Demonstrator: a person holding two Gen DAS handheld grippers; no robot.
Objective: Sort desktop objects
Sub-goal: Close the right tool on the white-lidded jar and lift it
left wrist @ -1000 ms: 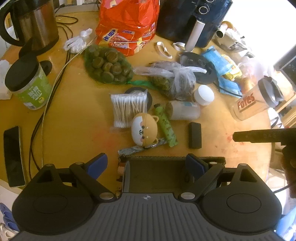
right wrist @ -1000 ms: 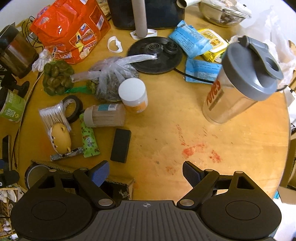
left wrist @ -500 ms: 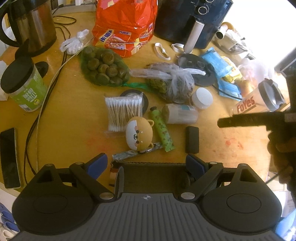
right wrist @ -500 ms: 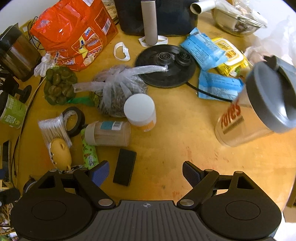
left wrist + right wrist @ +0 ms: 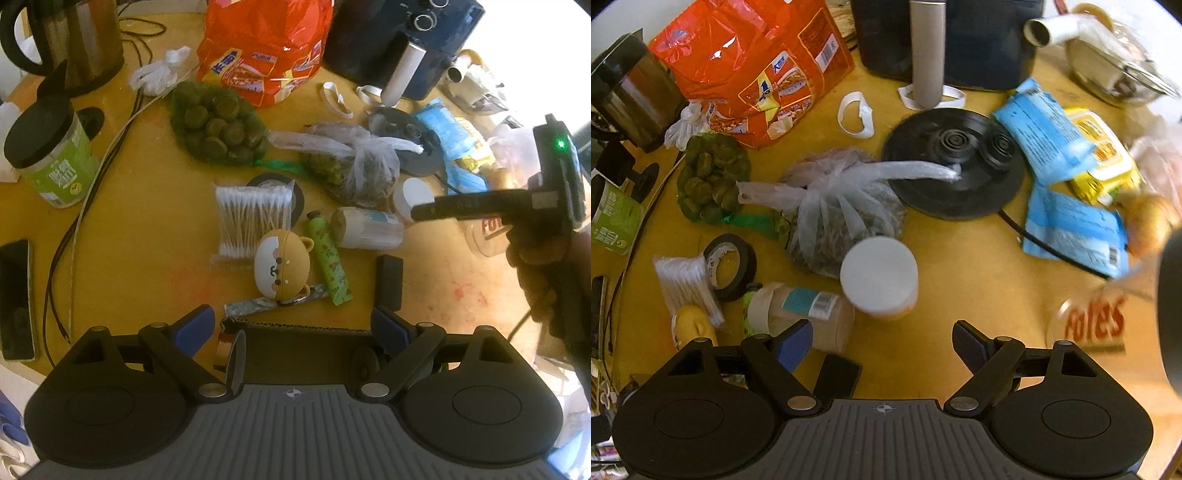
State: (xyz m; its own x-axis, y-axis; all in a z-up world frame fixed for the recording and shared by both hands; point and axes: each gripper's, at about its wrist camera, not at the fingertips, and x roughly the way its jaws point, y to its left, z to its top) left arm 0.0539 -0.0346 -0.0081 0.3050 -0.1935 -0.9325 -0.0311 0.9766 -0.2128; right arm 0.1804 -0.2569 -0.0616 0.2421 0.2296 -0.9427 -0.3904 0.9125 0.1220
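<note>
On table (image 5: pixel 960 295): two blue packets (image 5: pixel 1045 136), both tongs (image 5: pixel 291 328) (image 5: pixel 882 341) agape, empty.

I read red "Fores" lettering on the clear shaker bottle (image 5: pixel 1097 321) and a "1" on the orange snack bag (image 5: pixel 753 66)

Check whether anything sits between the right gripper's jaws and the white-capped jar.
Nothing visible does. The right gripper is open, and bare tabletop lies between it and the white-capped jar. The toothpick container lies just left of that path, beside the left finger.
</note>
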